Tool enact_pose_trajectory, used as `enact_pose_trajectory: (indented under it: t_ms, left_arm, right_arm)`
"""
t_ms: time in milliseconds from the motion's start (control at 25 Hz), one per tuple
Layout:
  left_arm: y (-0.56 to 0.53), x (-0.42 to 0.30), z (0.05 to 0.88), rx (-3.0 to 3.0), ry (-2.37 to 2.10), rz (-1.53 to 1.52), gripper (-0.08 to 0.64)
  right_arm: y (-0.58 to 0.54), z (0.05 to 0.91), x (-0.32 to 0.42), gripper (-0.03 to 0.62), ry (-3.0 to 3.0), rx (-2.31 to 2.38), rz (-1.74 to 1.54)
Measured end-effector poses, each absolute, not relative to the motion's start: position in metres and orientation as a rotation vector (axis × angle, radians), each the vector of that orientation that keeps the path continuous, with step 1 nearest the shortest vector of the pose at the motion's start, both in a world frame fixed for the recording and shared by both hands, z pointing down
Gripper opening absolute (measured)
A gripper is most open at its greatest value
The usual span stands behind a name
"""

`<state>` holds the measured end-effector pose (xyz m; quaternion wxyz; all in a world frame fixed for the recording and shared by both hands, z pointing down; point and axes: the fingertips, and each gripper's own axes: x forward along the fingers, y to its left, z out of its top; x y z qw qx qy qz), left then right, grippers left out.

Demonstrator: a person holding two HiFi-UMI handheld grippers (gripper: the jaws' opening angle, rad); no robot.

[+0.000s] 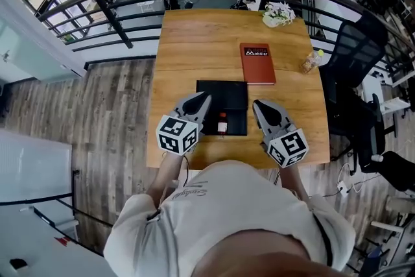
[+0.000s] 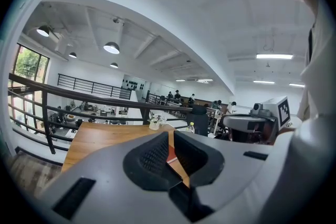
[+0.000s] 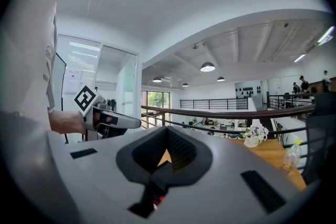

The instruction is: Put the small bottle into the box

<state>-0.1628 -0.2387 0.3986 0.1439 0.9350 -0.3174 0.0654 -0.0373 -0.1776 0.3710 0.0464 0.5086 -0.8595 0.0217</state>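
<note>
Small bottle (image 1: 222, 123) is standing upright within the outline of the flat black box (image 1: 222, 91), close to its near edge on the wooden bench (image 1: 194, 42). From overhead I cannot tell whether it is sitting down inside the box or on top of a closed lid.

Left hand-held gripper (image 1: 205, 98) is hovering just left of the box with its jaws closed together and nothing between them. Right hand-held gripper (image 1: 257, 104) is hovering just right of the box, its jaws also meeting at the tips and gripping nothing. Both are pointing away from the person, roughly level. Neither is touching bottle or box.

Judgement: the scene is fitting two stages. Either the bottle is already lying where the task wants it and the grippers are standing clear, or it is resting on the lid and waiting to go in.

Either way, the bottle is looking narrow and tippy, so any travel beside it should be slow and wide of its cap. Red book (image 1: 257, 63) is lying well beyond the box, out of the way.
</note>
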Motion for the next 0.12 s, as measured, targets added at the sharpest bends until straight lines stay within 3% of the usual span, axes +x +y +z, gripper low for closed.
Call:
enact_pose_trajectory:
  t_ms: [120]
  left_arm:
    - [-0.2370,-0.1624,0.4032,2.687,-0.909,0.200,0.040]
  right_arm:
    - [-0.1723,0.3702,-0.0415,-0.005,-2.634,1.534,0.064]
